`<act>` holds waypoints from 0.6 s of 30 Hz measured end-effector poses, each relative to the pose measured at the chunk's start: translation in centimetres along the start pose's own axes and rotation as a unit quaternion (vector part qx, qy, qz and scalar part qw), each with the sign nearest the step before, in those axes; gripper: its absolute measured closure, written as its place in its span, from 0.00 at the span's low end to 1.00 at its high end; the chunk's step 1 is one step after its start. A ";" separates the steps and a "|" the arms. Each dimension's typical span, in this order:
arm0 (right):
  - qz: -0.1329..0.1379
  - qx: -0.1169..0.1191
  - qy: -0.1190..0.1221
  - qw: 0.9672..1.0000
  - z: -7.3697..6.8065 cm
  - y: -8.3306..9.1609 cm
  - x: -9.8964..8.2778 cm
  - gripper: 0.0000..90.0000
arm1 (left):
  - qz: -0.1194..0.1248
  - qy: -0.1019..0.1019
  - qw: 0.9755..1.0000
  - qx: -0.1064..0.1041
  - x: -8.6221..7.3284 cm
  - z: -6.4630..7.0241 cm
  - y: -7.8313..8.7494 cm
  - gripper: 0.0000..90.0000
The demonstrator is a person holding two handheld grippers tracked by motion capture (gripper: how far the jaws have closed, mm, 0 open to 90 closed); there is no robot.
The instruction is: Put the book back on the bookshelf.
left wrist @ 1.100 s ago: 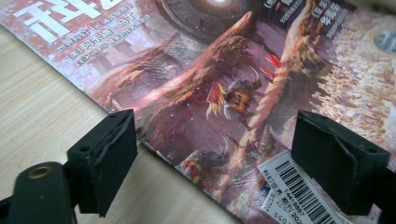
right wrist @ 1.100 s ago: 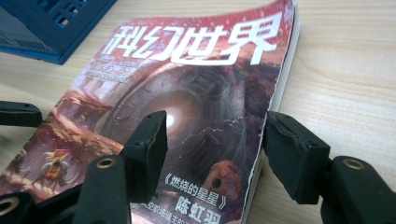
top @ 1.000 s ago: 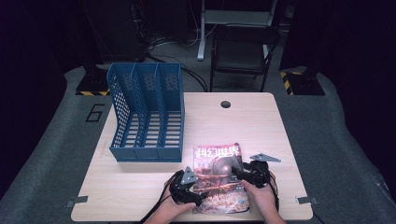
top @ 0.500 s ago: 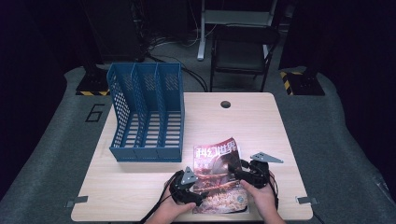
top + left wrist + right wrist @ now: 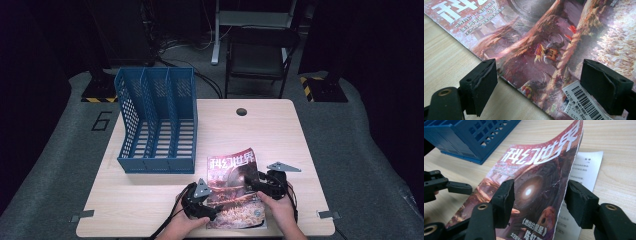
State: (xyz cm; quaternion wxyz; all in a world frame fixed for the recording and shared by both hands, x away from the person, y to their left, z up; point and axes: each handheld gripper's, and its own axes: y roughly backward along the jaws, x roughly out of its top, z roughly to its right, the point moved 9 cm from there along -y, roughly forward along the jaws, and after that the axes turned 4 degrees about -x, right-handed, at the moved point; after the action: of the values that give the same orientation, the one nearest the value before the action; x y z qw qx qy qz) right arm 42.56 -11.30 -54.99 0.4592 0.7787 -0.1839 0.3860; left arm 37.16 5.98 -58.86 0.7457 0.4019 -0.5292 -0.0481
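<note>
Two grippers flank the glossy red-covered magazine [image 5: 235, 192] by the tabletop's near edge. Left gripper [image 5: 539, 85] fingers stand apart over its spine edge. Right gripper [image 5: 539, 200] fingers straddle the lifted cover's free edge, unclamped.

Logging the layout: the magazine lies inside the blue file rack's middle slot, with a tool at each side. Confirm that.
Wrong on the place: the magazine lies on the table in front of the blue file rack, as the high view shows. The left tool and right tool do flank it.
</note>
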 end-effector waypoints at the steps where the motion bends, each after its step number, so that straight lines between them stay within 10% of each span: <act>1: -0.002 0.000 -0.001 1.000 0.2 -0.1 0.0 0.47 | 0.000 0.000 1.000 0.000 0.0 0.0 0.0 0.16; 18: -0.059 0.001 0.003 0.998 0.7 -1.8 -1.4 0.49 | 0.000 -0.003 1.000 0.008 0.0 -0.2 0.0 0.16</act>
State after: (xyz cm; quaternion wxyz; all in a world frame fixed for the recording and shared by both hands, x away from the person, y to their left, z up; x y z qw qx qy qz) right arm 43.14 -11.07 -57.35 0.4814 0.7875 -0.1360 0.3601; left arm 37.28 6.08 -58.86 0.7406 0.4079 -0.5322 -0.0448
